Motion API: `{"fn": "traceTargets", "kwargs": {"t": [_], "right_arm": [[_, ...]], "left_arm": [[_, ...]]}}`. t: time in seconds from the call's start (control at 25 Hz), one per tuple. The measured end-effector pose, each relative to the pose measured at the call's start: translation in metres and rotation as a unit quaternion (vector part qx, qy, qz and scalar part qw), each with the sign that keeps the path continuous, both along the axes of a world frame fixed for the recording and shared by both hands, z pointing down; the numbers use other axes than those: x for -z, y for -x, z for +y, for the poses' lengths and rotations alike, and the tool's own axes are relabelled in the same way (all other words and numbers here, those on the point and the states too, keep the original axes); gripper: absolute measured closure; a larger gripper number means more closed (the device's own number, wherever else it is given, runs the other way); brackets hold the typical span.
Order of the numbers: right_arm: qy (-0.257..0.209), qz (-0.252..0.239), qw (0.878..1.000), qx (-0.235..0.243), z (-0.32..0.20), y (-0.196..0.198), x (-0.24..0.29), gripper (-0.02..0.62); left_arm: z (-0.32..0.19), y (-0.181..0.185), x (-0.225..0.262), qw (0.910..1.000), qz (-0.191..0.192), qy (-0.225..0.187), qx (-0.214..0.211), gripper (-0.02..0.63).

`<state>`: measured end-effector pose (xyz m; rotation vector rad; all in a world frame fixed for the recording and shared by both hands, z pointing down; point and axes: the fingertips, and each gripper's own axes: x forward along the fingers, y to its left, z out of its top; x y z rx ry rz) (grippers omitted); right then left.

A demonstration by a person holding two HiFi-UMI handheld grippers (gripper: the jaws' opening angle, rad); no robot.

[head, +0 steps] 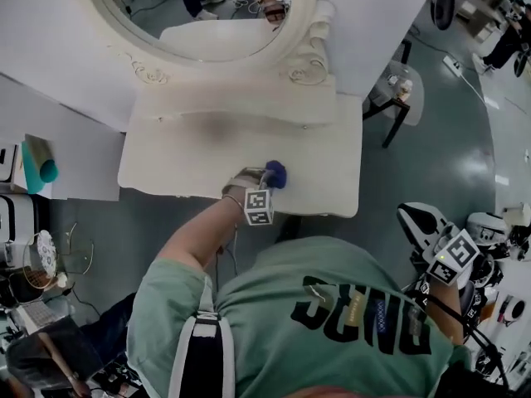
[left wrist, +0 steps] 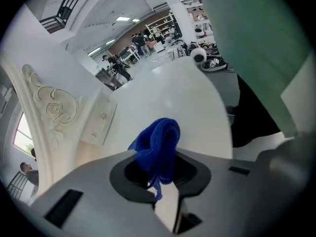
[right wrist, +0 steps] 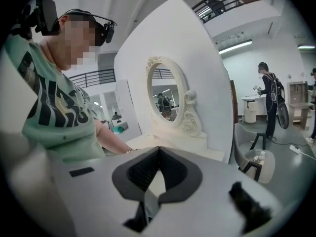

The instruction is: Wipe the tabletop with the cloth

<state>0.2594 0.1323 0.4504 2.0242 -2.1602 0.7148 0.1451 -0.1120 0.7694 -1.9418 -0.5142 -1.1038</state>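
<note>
Over tabletop (head: 182, 152), left gripper (head: 267, 181) clamps one cloth (head: 277, 172).

Right gripper (right wrist: 158, 152), jaws together, empty.

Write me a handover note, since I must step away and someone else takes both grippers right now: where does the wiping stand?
Left gripper: shut on the blue cloth, which is bunched between its jaws, at the front edge of the white vanity tabletop. Whether the cloth presses on the surface cannot be told.
Right gripper: shut, empty, held off the table at the person's right side.
Done: cloth in the gripper, at the table.
Left: wipe the tabletop; nothing shows how much is already wiped.
</note>
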Motion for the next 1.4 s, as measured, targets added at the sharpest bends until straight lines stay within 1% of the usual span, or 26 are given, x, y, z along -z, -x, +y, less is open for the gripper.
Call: {"fn": "traceTargets", "kwargs": {"t": [0.12,0.2,0.24,0.32,0.36,0.4,0.44,0.48,0.56,0.68,0.76,0.88,0.96,1.04,1.16,1.4], "right_arm": [[-0.012,0.005,1.000,0.014,0.051,0.011,0.006,0.584],[-0.016,0.009,1.000,0.018,0.087,0.017,0.010,0.584],[-0.018,0.011,1.000,0.018,0.105,0.018,0.011,0.584],[-0.021,0.013,1.000,0.012,0.140,0.017,0.013,0.584],[-0.024,0.012,1.000,0.008,0.155,0.016,0.015,0.584],[-0.026,0.011,1.000,0.004,0.168,0.014,0.018,0.583],[-0.029,0.010,1.000,0.002,0.177,0.011,0.021,0.584],[-0.031,0.010,0.999,0.001,0.183,0.009,0.024,0.584],[-0.033,0.012,0.999,0.001,0.185,0.002,0.027,0.584],[-0.036,0.014,0.999,0.000,0.166,-0.009,0.027,0.584],[-0.037,0.016,0.999,-0.001,0.143,-0.018,0.026,0.584],[-0.029,0.015,0.999,-0.011,0.105,-0.034,0.020,0.584],[-0.017,0.014,0.999,-0.024,0.082,-0.048,0.017,0.584],[-0.008,0.011,0.999,-0.036,0.058,-0.063,0.013,0.584],[0.000,0.001,0.999,-0.044,0.023,-0.078,0.006,0.584],[0.029,-0.013,0.999,-0.036,-0.022,-0.088,-0.010,0.584]], "left_arm": [[0.051,0.050,-0.004,0.9991,-0.015,0.011,0.037,0.525],[0.084,0.086,-0.010,0.9973,-0.036,0.023,0.060,0.525],[0.103,0.105,-0.014,0.9960,-0.053,0.031,0.065,0.525],[0.147,0.143,-0.025,0.9934,-0.089,0.044,0.058,0.523],[0.167,0.156,-0.028,0.9926,-0.098,0.048,0.054,0.523],[0.181,0.161,-0.027,0.9925,-0.095,0.052,0.057,0.523],[0.188,0.156,-0.024,0.9928,-0.083,0.056,0.066,0.523],[0.188,0.143,-0.016,0.9932,-0.063,0.058,0.079,0.523],[0.170,0.101,0.010,0.9929,-0.019,0.057,0.103,0.523],[0.112,0.030,0.041,0.9917,0.032,0.031,0.120,0.523],[0.065,-0.015,0.049,0.9910,0.047,0.009,0.125,0.523],[0.003,-0.072,0.047,0.9920,0.047,-0.016,0.116,0.523],[-0.023,-0.101,0.038,0.9946,0.037,-0.023,0.094,0.523],[-0.041,-0.123,0.031,0.9971,0.026,-0.030,0.066,0.523],[-0.065,-0.138,0.010,0.9987,0.007,-0.033,0.037,0.523],[-0.077,-0.148,-0.002,0.9999,0.010,-0.014,0.000,0.522]]}}
